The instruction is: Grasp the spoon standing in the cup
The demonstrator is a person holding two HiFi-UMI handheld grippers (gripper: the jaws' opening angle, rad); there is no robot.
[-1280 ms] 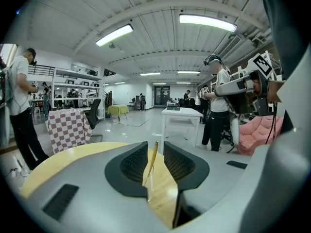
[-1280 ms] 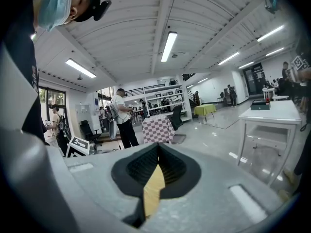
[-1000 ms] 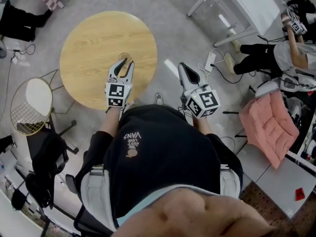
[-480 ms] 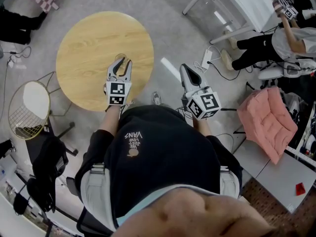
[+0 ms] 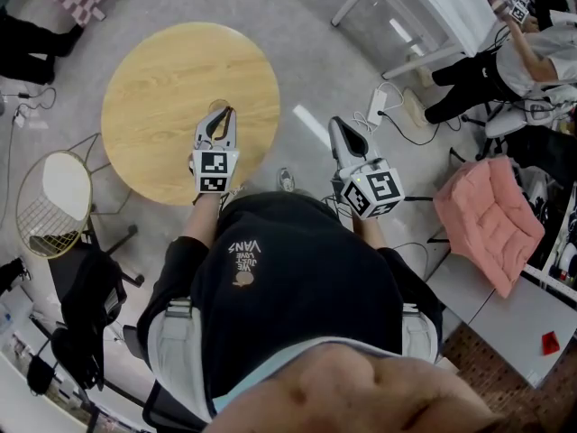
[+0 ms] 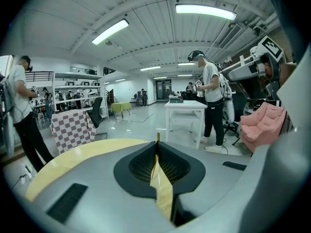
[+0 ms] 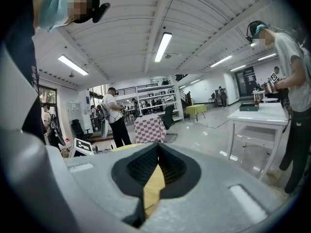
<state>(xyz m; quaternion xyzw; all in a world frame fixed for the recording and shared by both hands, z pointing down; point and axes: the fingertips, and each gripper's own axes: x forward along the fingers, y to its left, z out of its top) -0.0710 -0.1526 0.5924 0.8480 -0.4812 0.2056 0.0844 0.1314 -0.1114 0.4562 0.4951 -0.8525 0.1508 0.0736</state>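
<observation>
No cup or spoon shows clearly in any view. In the head view my left gripper (image 5: 224, 112) reaches over the near edge of the round wooden table (image 5: 162, 79), jaws together. The left gripper view shows the left gripper (image 6: 156, 144) shut, with only a thin slit between the dark pads and the yellow tabletop showing through it. My right gripper (image 5: 334, 124) hangs over the grey floor to the right of the table. It is shut as well, and the right gripper view shows the right gripper (image 7: 156, 152) with nothing held.
A gold wire chair (image 5: 50, 197) stands left of the table. A white table (image 5: 433, 16) and seated people (image 5: 532, 61) are at the upper right, and a pink cushion (image 5: 491, 224) lies at the right. A person (image 6: 211, 101) stands by a white table (image 6: 187, 106).
The head view has shifted slightly. The left gripper's jaws look a little closer together than a second ago. Both grippers keep nearly the same place.
</observation>
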